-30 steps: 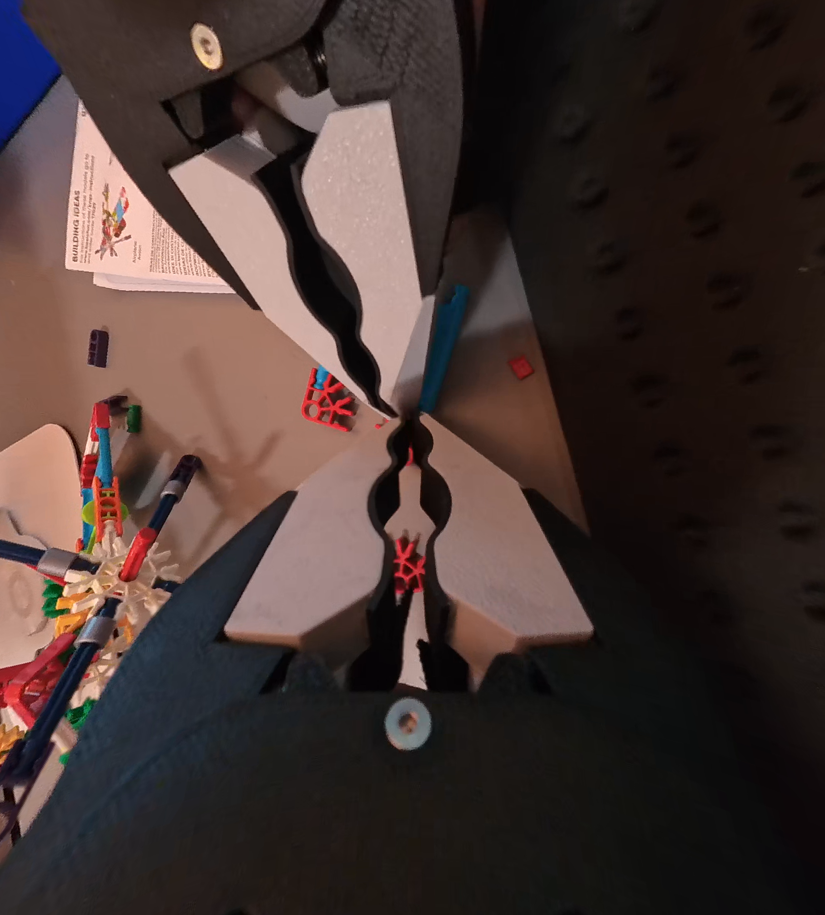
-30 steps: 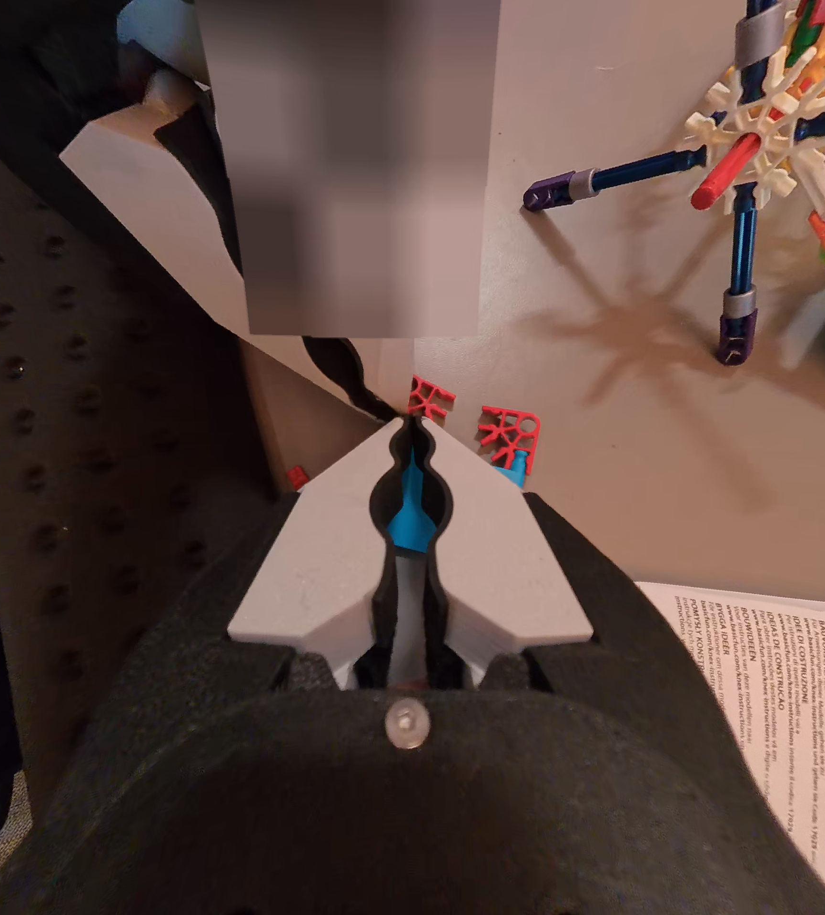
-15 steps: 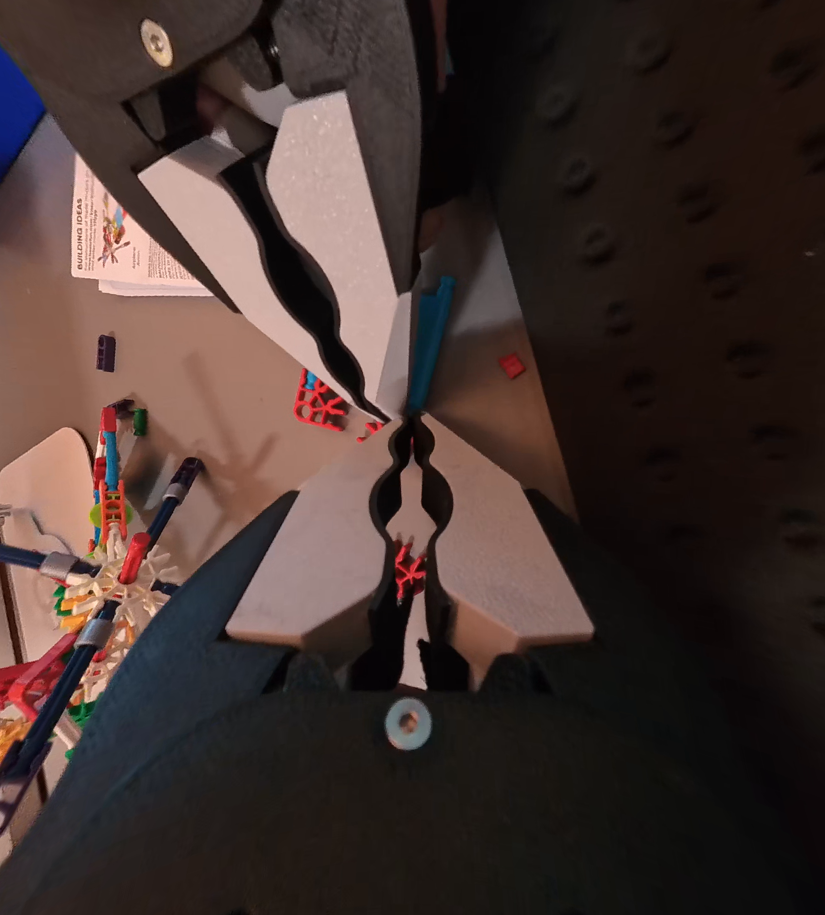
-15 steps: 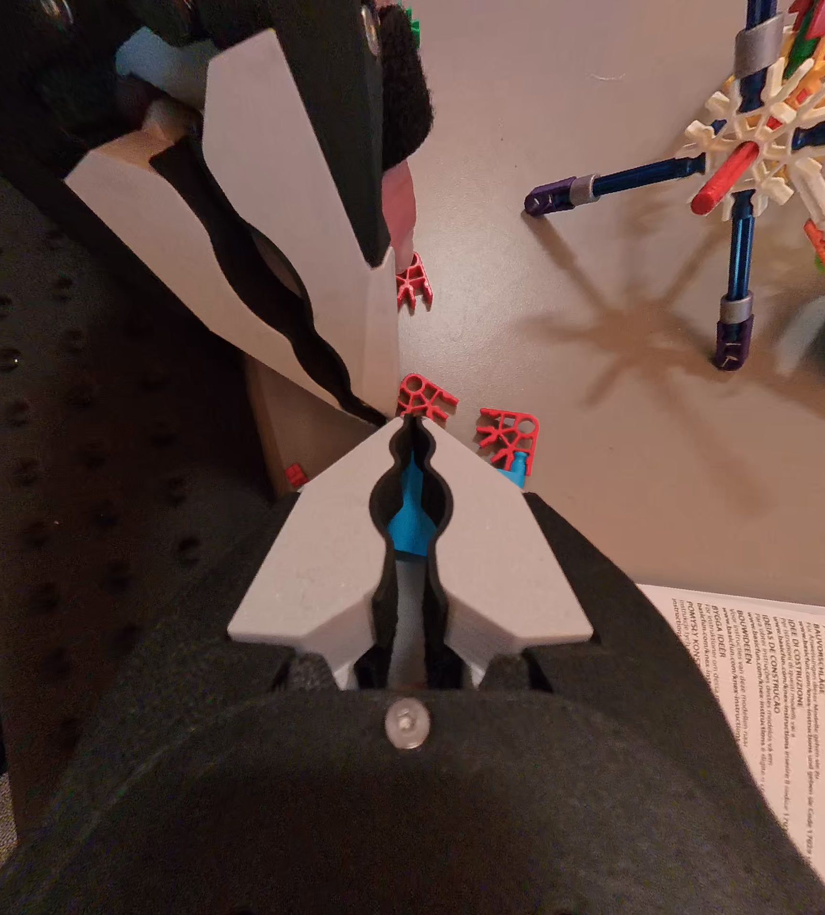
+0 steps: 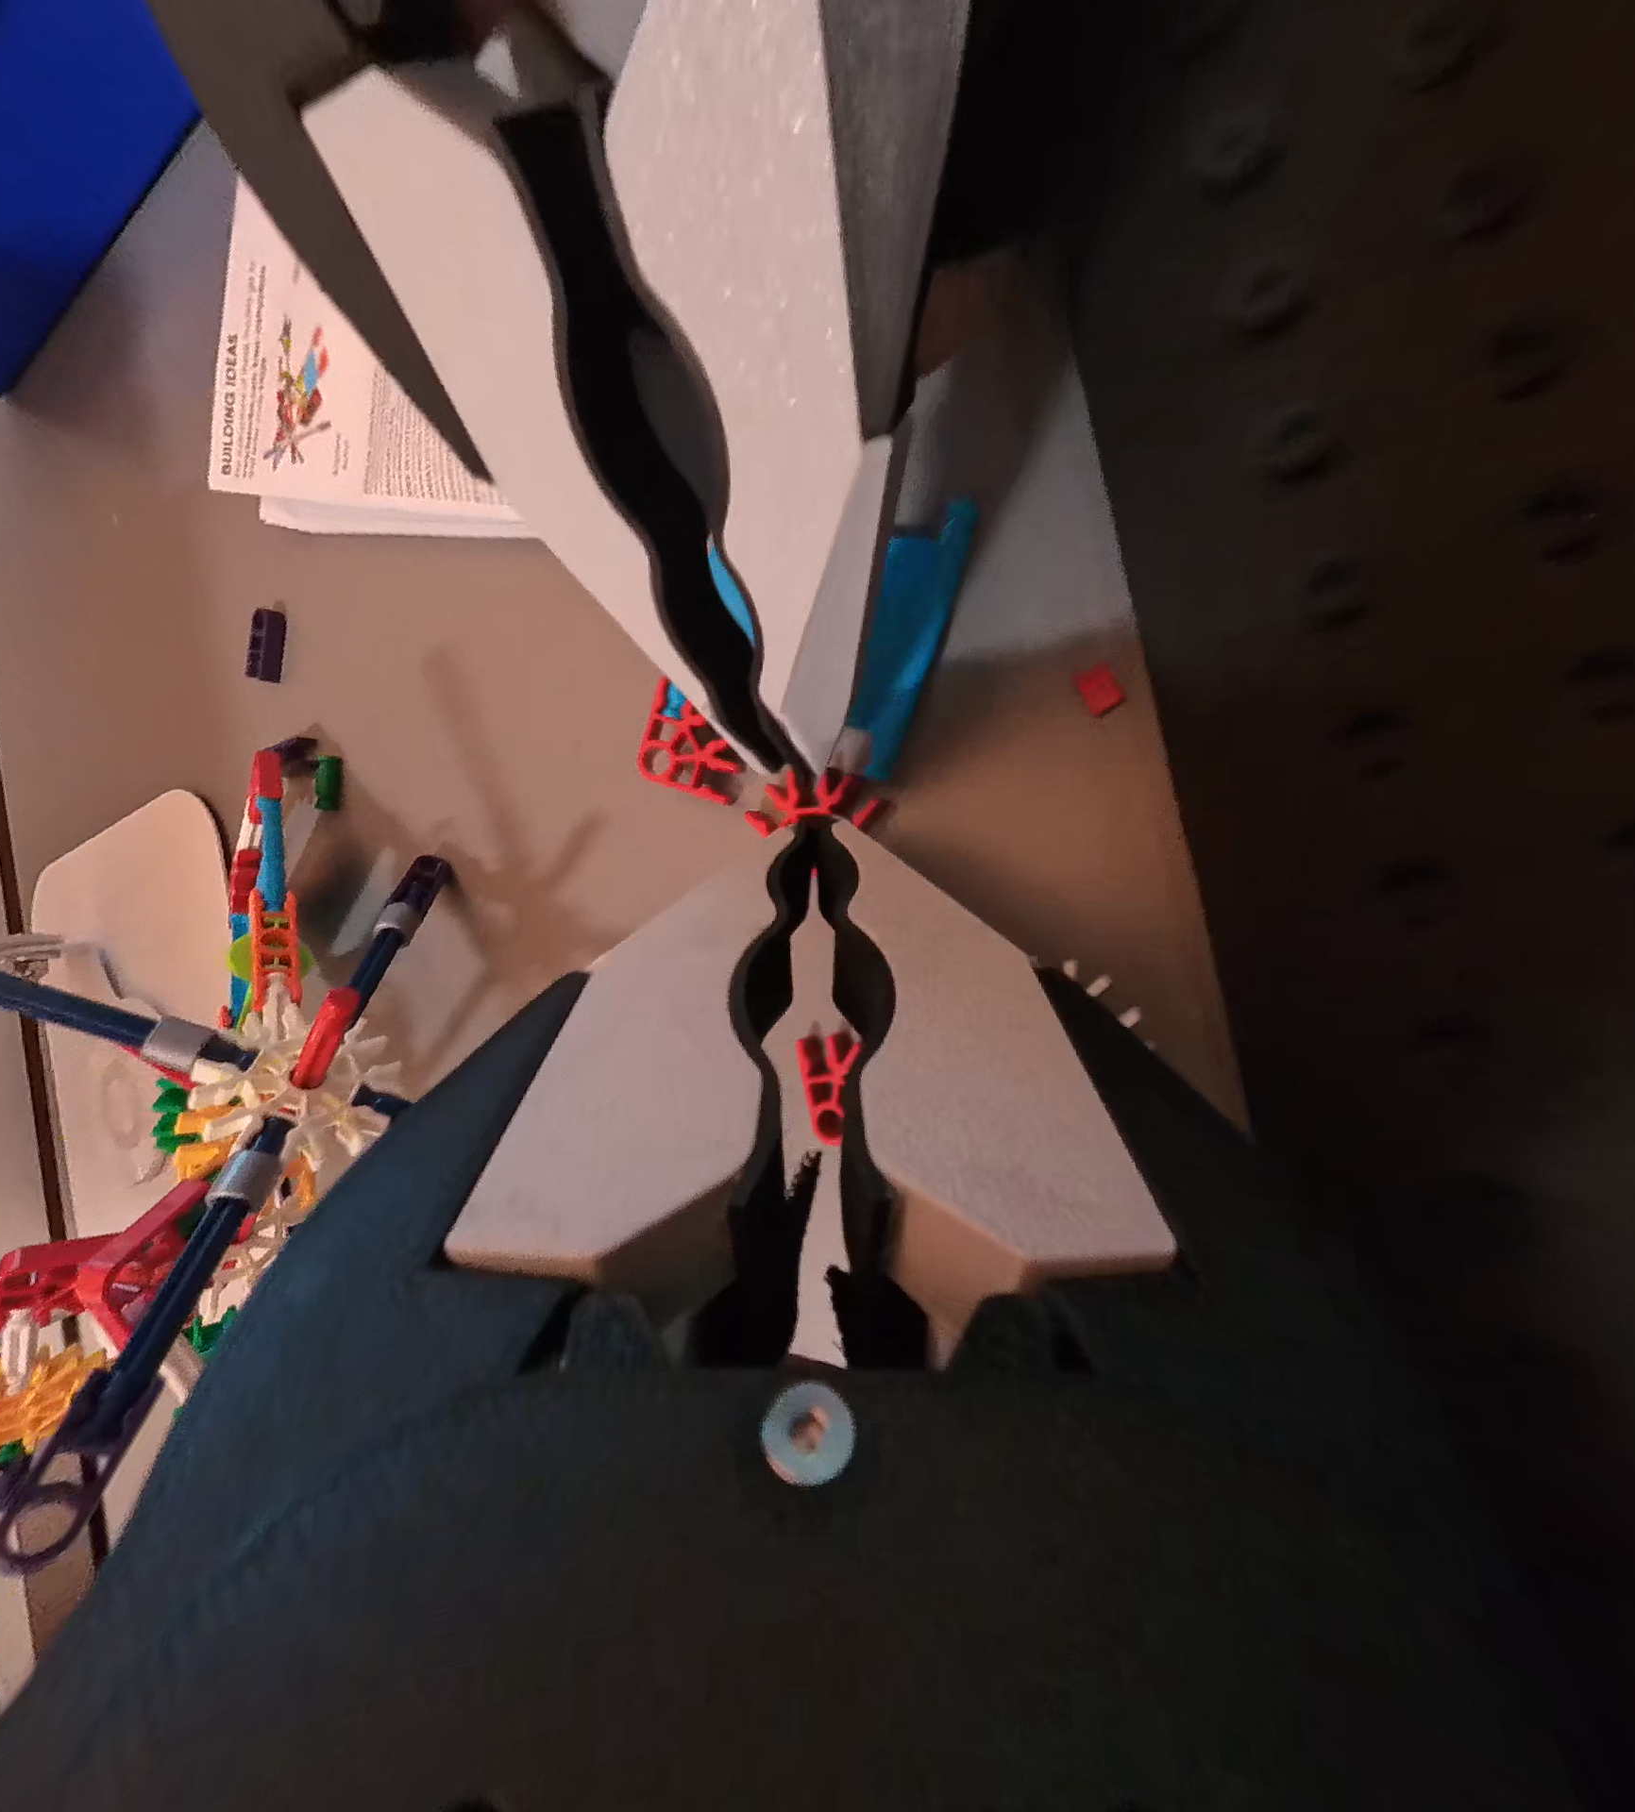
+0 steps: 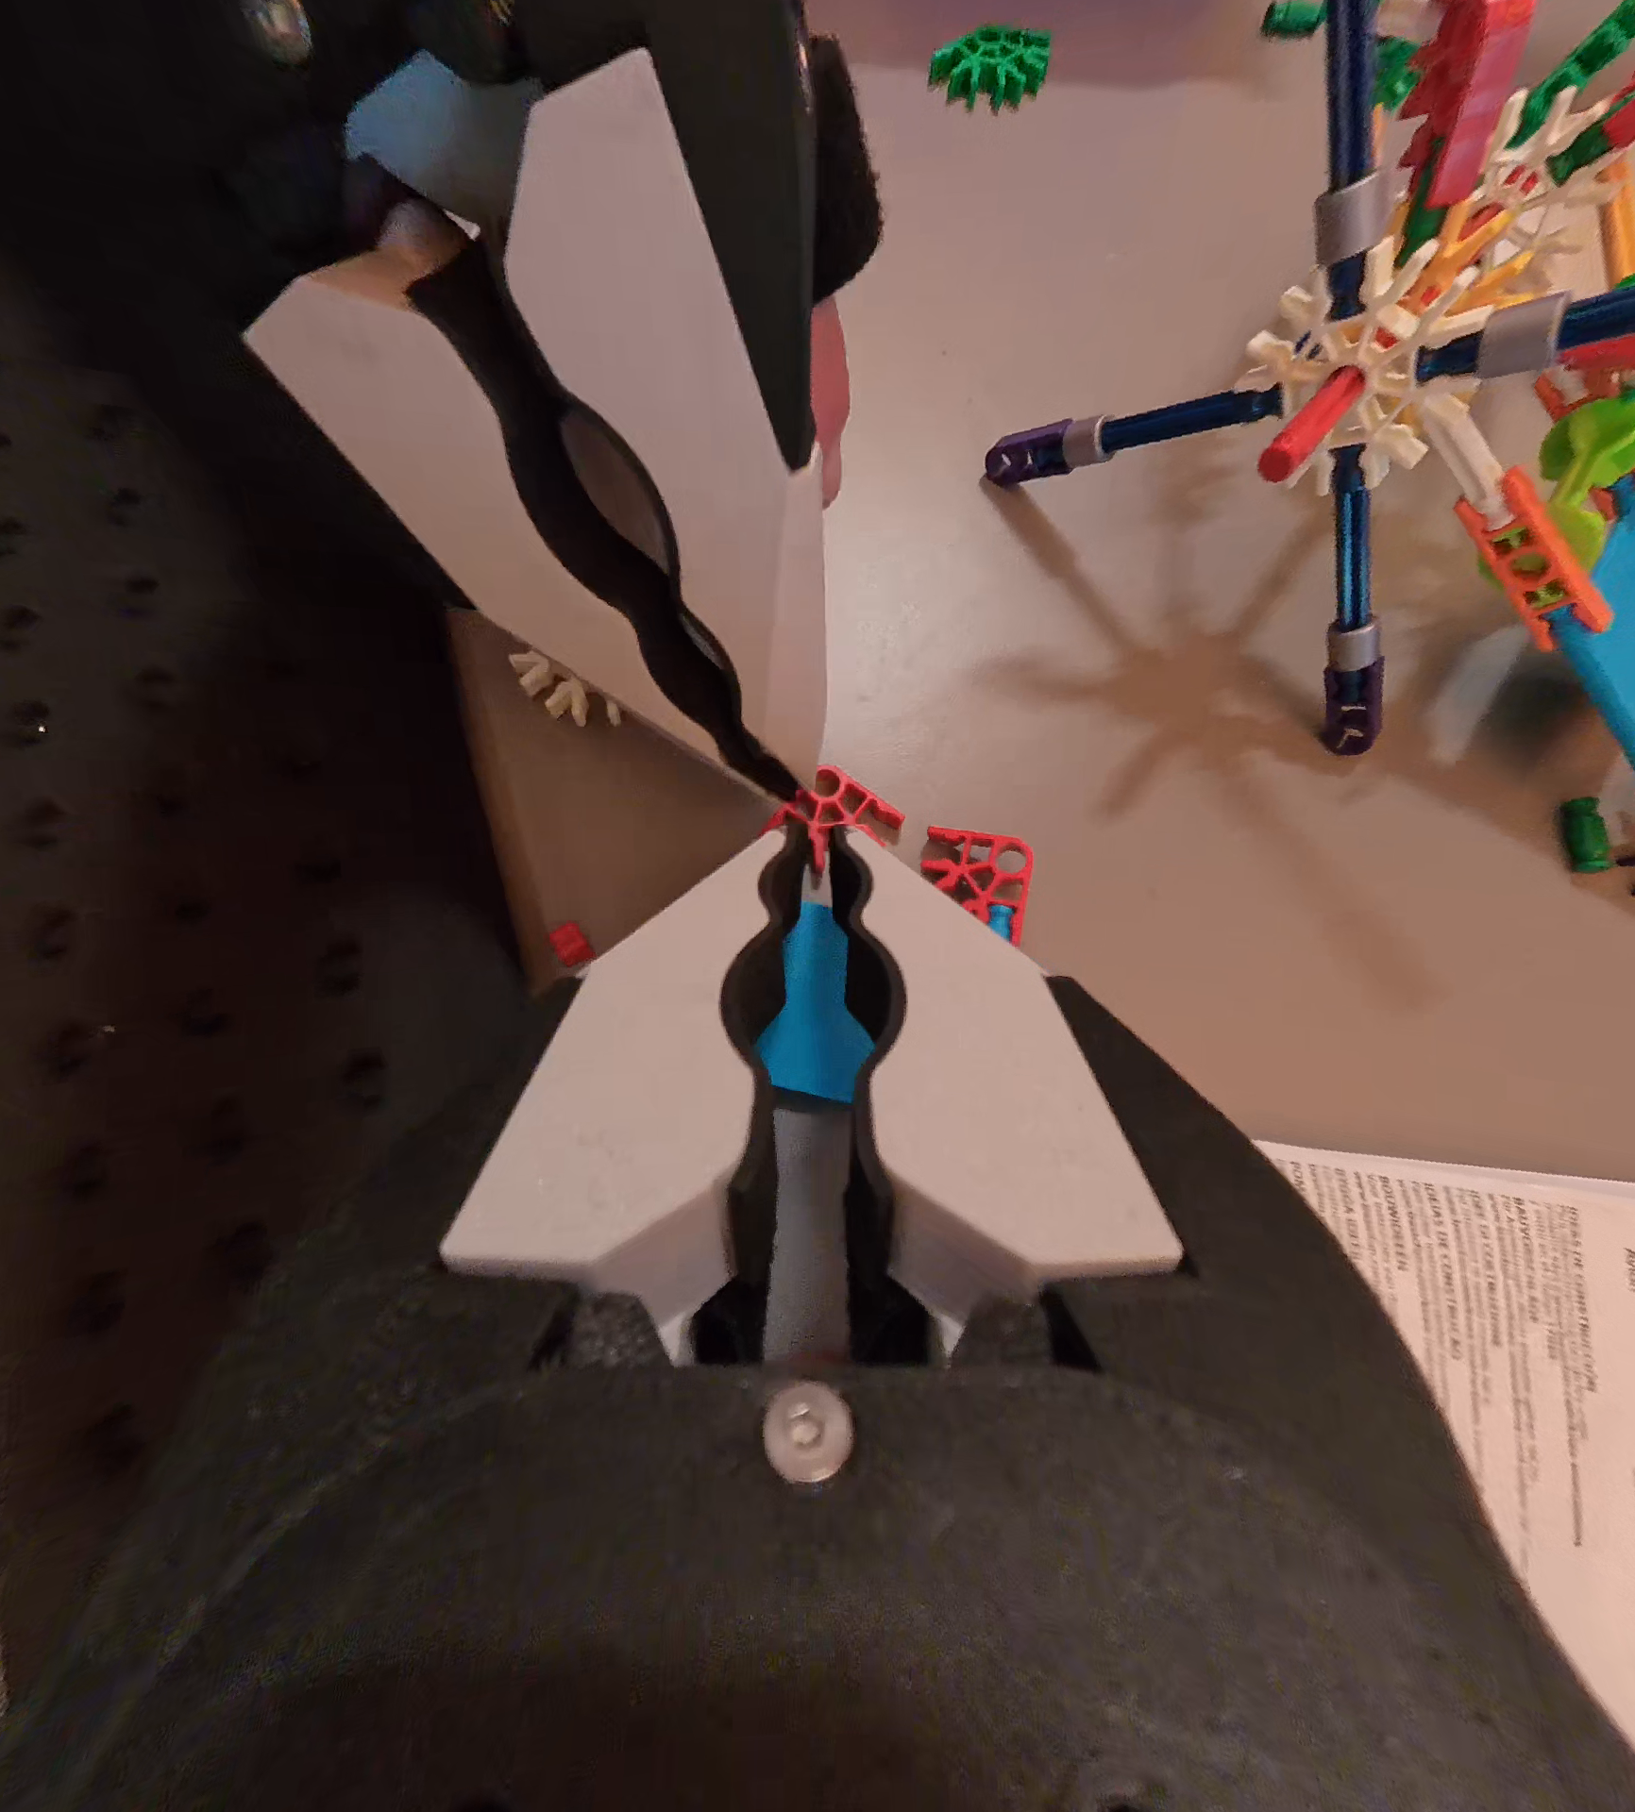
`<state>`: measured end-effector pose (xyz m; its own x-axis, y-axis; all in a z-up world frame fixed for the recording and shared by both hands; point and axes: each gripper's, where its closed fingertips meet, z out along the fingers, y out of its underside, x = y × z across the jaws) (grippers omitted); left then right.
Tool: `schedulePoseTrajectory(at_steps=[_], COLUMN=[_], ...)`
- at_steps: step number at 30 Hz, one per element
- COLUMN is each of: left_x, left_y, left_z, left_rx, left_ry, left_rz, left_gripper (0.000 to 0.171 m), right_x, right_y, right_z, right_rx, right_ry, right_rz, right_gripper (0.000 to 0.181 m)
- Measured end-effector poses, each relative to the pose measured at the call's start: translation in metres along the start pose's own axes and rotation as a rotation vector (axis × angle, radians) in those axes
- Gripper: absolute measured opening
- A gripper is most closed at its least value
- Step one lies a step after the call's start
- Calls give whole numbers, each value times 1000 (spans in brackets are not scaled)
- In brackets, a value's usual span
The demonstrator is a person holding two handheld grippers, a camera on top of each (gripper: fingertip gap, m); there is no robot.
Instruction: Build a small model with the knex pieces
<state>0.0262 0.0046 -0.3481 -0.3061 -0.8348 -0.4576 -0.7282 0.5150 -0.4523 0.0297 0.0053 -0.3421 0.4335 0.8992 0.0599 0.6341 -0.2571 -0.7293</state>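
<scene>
Red connector (image 6: 833, 816) pinched between left tongs (image 5: 812, 845) and right tongs (image 6: 818, 863), rod-clamping.

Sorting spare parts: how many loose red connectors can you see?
3. First connector pinched at the left hand-held gripper tips; second connector on the table beside it; third connector seen through its gap. More may be hidden.

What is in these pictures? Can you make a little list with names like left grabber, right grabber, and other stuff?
left gripper: shut on a small red connector, held at its tips
right gripper: shut on a blue rod, its pale tip at the red connector
where they meet: tip to tip, above the table
nearby on table: another red connector with a blue piece
toy model: colourful, with white wheel hub and dark blue spokes
paper sheet: printed, lying flat
tiny bits: purple piece, red square
</scene>
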Motion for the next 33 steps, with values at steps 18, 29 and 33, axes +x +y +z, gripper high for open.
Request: schedulePoseTrajectory(at_steps=[18, 29, 33], left_x=[-7, -4, -4], left_y=[9, 7, 7], left_z=[10, 10, 10], left_rx=[-30, -44, -43], left_ry=[-15, -10, -10], left_rz=[-40, -69, -80], left_gripper=[1, 0, 0], right_x=[-11, -9, -8], right_y=[16, 17, 13], right_z=[-1, -5, -9], right_rx=[-108, -107, -93], right_ry=[37, 56, 59], right_rz=[-96, -82, -78], right_gripper=[0, 0, 0])
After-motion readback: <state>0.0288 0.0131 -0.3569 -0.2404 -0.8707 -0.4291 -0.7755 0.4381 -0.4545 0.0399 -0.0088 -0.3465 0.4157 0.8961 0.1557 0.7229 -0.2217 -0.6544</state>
